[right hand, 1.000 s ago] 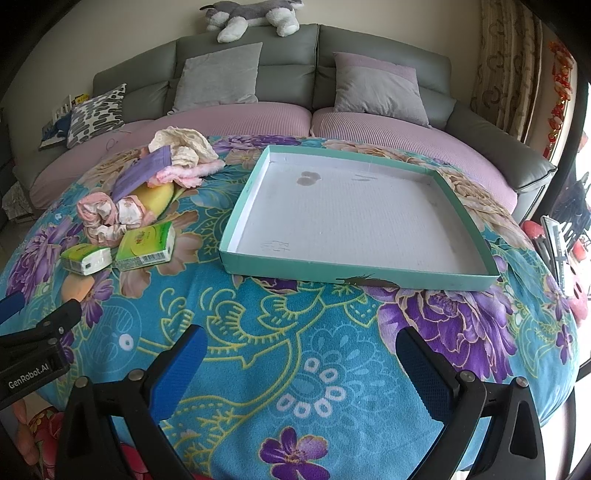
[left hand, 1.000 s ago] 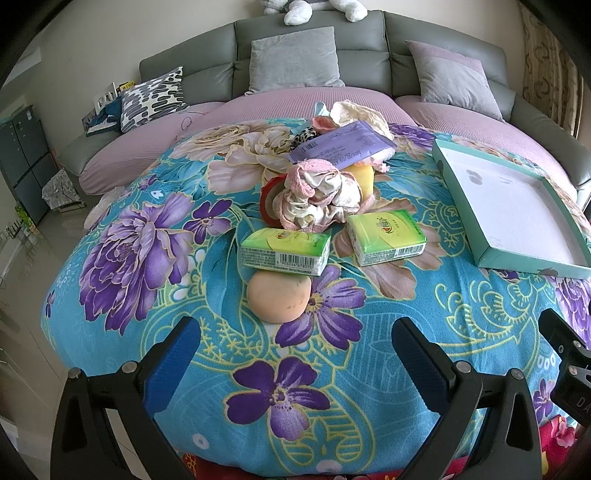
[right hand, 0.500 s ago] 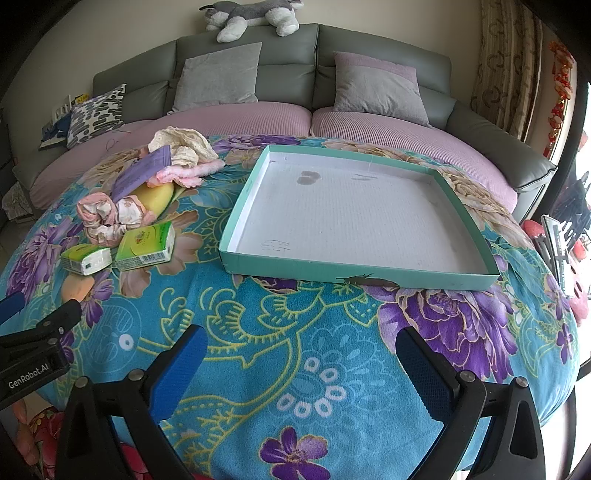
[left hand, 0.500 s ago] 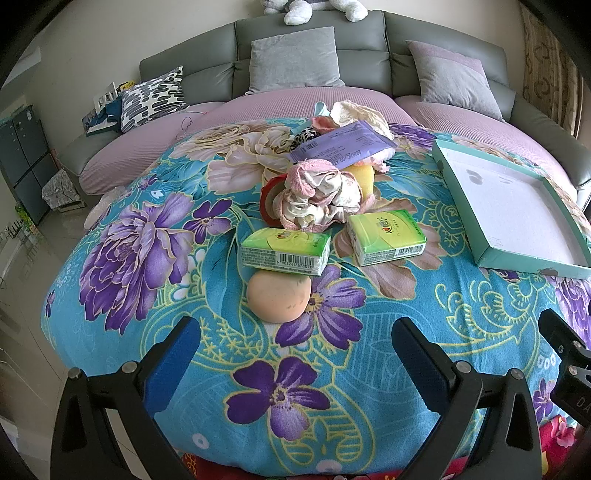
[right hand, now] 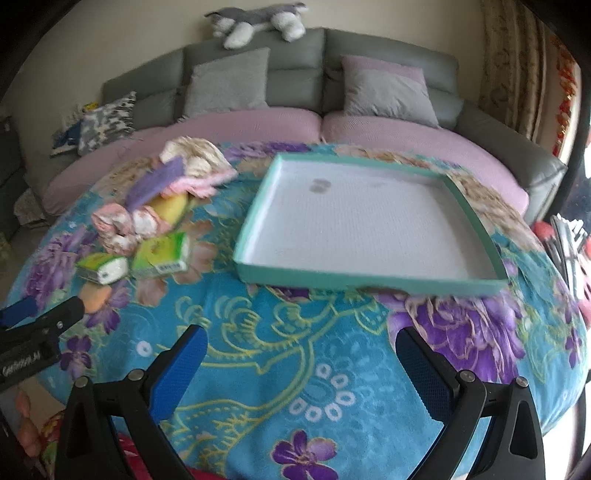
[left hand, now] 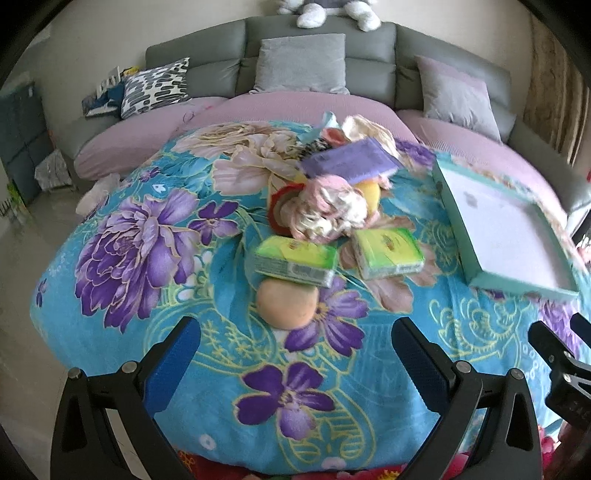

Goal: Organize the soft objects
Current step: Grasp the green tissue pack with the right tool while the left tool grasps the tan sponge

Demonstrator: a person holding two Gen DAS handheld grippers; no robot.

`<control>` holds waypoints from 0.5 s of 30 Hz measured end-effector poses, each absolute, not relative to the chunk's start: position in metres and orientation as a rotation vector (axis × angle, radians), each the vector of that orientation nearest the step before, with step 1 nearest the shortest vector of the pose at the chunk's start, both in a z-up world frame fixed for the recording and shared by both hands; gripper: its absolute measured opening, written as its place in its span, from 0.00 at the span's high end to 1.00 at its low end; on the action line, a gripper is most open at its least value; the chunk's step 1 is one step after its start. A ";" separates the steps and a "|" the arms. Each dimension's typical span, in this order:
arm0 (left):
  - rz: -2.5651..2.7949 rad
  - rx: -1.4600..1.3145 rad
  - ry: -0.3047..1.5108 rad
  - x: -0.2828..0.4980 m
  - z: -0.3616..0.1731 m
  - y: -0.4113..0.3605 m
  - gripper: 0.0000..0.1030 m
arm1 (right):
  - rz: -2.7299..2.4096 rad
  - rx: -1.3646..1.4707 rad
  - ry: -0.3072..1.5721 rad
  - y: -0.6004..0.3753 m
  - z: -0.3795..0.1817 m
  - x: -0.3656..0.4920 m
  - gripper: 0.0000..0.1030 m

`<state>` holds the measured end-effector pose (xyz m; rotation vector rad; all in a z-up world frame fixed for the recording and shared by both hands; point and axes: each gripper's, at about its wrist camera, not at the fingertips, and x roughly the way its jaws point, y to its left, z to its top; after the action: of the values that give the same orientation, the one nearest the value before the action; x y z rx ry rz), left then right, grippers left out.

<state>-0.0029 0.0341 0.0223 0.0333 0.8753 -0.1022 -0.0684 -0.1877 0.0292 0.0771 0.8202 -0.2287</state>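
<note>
On the floral blue blanket (left hand: 147, 302) lies a heap of soft things: an orange ball (left hand: 287, 304), two green tissue packs (left hand: 295, 261) (left hand: 386, 253), a pink-and-cream cloth bundle (left hand: 325, 210), a yellow ball (left hand: 370, 194) and a purple pack (left hand: 349, 160). My left gripper (left hand: 295, 362) stands open just short of the orange ball, holding nothing. A shallow teal tray (right hand: 369, 284) with a white floor lies empty on the right. My right gripper (right hand: 301, 369) hangs open in front of the tray's near wall.
A grey sofa with mauve seat cushions (right hand: 229, 125) curves behind the blanket, with grey pillows (left hand: 301, 62) and a spotted pillow (left hand: 157, 86). A plush toy (right hand: 255, 20) lies on the backrest. Dark cabinets (left hand: 18, 140) stand at far left.
Both grippers have begun to move: the views are slightly blurred and shifted, and the left gripper sits a little closer to the orange ball. Both stay open.
</note>
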 end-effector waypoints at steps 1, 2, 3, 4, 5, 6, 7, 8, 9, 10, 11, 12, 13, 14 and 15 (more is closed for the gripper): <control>-0.093 0.032 0.872 0.000 0.023 0.038 0.00 | -0.211 0.069 0.810 -0.185 0.033 -0.067 0.00; -0.085 0.035 0.872 0.003 0.023 0.041 0.00 | -0.185 0.065 0.802 -0.182 0.037 -0.065 0.00; -0.079 0.037 0.876 0.006 0.022 0.045 0.00 | -0.151 0.070 0.795 -0.179 0.041 -0.062 0.00; -0.078 0.036 0.877 0.008 0.022 0.048 0.00 | -0.128 0.075 0.790 -0.177 0.043 -0.060 0.00; -0.079 0.032 0.876 0.011 0.021 0.052 0.00 | -0.101 0.077 0.786 -0.173 0.045 -0.056 0.00; -0.081 0.032 0.876 0.013 0.020 0.054 0.00 | -0.078 0.075 0.784 -0.169 0.047 -0.052 0.00; -0.082 0.036 0.876 0.015 0.018 0.056 0.00 | -0.061 0.070 0.783 -0.166 0.048 -0.048 0.00; -0.086 0.038 0.877 0.016 0.016 0.057 0.01 | -0.038 0.064 0.783 -0.161 0.048 -0.043 0.00; -0.089 0.042 0.881 0.018 0.014 0.058 0.01 | -0.020 0.063 0.782 -0.157 0.048 -0.040 0.00; -0.094 0.048 0.888 0.020 0.011 0.057 0.01 | 0.002 0.066 0.783 -0.153 0.047 -0.036 0.00; -0.106 0.057 0.896 0.022 0.006 0.056 0.01 | 0.023 0.072 0.789 -0.149 0.045 -0.031 0.00; -0.112 0.062 0.900 0.023 0.004 0.055 0.04 | 0.040 0.082 0.798 -0.147 0.042 -0.025 0.00; -0.119 0.069 0.909 0.026 0.001 0.053 0.07 | 0.051 0.088 0.806 -0.144 0.040 -0.021 0.00; -0.130 0.076 0.922 0.029 -0.003 0.051 0.13 | 0.064 0.091 0.812 -0.141 0.038 -0.016 0.00; -0.138 0.078 0.932 0.032 -0.007 0.050 0.16 | 0.076 0.088 0.818 -0.138 0.036 -0.011 0.00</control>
<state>0.0320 0.0499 -0.0065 0.0777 0.9322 -0.1385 -0.0112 -0.1383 0.0357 0.0884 0.8183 0.0764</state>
